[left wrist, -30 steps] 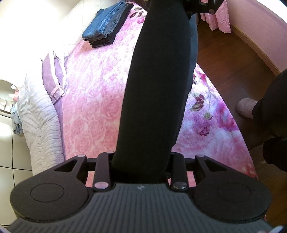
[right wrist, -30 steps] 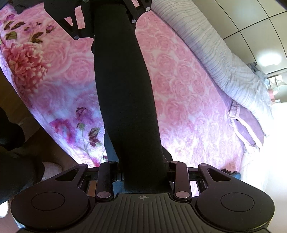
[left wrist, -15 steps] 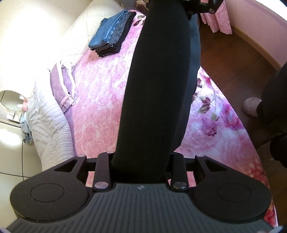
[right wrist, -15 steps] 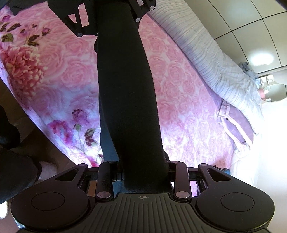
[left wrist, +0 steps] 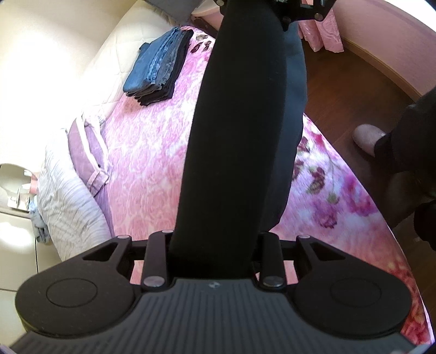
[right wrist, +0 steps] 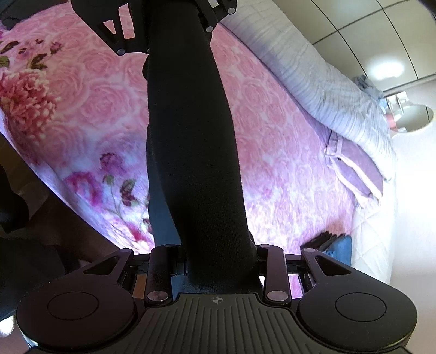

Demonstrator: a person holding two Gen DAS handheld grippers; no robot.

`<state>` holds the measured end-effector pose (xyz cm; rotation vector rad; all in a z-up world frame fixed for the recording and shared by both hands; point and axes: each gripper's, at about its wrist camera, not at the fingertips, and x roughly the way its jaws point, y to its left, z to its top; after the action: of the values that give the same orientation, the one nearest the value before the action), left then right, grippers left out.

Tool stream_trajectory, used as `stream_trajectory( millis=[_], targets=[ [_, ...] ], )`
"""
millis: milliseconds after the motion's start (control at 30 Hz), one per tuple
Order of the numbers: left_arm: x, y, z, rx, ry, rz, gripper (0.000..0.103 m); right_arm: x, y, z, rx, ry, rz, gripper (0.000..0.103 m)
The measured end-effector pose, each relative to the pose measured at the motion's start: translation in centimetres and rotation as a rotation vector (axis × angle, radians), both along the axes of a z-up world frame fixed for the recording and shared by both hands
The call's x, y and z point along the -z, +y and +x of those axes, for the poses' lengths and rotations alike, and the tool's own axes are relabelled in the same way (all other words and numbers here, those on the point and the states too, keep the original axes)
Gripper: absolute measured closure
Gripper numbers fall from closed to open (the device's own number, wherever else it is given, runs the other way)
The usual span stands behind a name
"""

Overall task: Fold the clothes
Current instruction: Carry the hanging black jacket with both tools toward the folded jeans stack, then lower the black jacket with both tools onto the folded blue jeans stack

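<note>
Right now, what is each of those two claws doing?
Left gripper: shut on the black garment.
Right gripper: shut on its other end.

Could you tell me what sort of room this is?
Most likely a bedroom: a bed under a pink floral blanket, a purple pillow at its edge, and a stack of folded jeans on it.

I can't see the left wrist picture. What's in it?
A black garment stretches from the left tool up to the right tool, held above a pink flowery bed. Folded jeans sit stacked at the far end, near a purple pillow.
</note>
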<state>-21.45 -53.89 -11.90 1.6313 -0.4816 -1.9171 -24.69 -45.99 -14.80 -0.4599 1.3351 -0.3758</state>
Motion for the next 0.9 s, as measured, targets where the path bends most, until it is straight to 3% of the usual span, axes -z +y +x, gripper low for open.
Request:
stream_trajectory(
  millis=[600, 900],
  targets=[
    [-0.9, -13.9, -18.5, -0.017, -0.021, 0.01, 0.075, -0.9, -17.0, -16.1, 0.042, -0.043, 0.014, 0.071],
    [-0.4, -18.6, -23.2, 0.031, -0.019, 0.041, 0.075, -0.9, -22.9, -21.3, 0.087, -0.041, 0.036, 0.071]
  ],
)
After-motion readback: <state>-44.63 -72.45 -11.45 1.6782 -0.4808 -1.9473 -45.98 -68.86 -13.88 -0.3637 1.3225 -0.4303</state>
